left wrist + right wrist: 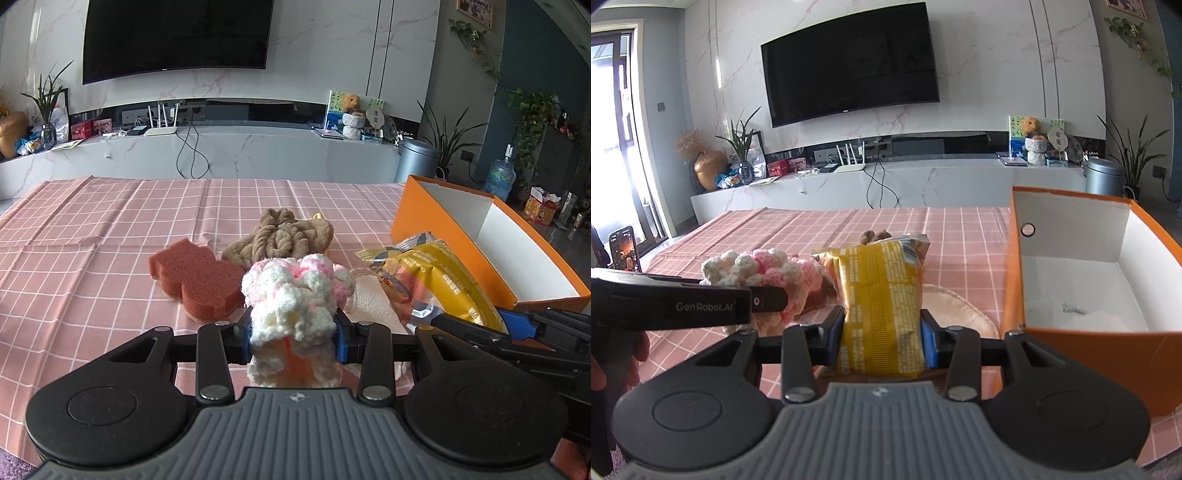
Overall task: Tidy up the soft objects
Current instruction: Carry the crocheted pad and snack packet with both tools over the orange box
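My left gripper (293,332) is shut on a pink and white crocheted ball (295,295) and holds it just above the pink checked tablecloth (92,229). My right gripper (882,332) is shut on a yellow snack bag (881,302), upright, just left of the open orange box (1071,295). In the left wrist view the snack bag (436,280) and the right gripper (517,328) show at the right. In the right wrist view the crocheted ball (761,273) and the left gripper (701,302) show at the left.
A red-brown sponge (195,280) and a brown knitted piece (280,236) lie beyond the ball. A pale peach cloth (960,310) lies under the bag. The orange box (480,236) has a white inside. A phone (626,251) stands at the far left.
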The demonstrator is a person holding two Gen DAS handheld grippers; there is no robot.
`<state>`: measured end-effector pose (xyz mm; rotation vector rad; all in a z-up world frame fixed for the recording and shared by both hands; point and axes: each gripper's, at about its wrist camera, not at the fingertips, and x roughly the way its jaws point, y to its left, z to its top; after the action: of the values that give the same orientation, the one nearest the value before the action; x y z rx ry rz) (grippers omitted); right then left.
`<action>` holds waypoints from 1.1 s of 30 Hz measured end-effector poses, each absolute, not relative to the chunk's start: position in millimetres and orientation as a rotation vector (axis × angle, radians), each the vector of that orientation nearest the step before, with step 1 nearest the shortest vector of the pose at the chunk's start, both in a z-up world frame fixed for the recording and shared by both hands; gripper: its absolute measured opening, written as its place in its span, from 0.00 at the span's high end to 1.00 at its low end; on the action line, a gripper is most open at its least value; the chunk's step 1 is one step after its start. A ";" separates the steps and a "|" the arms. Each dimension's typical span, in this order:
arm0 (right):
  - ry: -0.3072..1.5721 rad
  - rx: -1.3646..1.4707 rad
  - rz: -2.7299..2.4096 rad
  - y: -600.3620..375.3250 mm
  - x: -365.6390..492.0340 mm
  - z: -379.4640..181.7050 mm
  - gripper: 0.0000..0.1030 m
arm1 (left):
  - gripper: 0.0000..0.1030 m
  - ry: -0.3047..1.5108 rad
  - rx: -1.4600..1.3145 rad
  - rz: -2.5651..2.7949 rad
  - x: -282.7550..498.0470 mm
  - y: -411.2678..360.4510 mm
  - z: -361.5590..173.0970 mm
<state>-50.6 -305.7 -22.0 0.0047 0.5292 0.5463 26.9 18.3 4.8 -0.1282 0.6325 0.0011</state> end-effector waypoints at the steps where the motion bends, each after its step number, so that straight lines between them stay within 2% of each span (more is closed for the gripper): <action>1: 0.530 0.009 0.540 -307.9 -51.0 -21.9 0.60 | 0.57 0.633 -0.130 -0.004 26.8 17.5 4.4; 20: 0.478 0.063 0.354 -378.0 -26.4 19.2 0.60 | 0.57 0.581 -0.152 -0.230 75.8 -13.4 41.6; 29: 0.513 0.038 0.234 -418.1 4.4 19.1 0.60 | 0.57 0.641 -0.105 -0.393 117.8 -42.4 46.3; 33: 0.533 0.048 0.206 -430.4 16.4 14.5 0.59 | 0.57 0.722 -0.080 -0.493 144.9 -59.3 45.4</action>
<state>16.4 -430.4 14.5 0.0476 0.5328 0.2062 144.9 -59.3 45.4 -0.0798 0.7225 -0.4928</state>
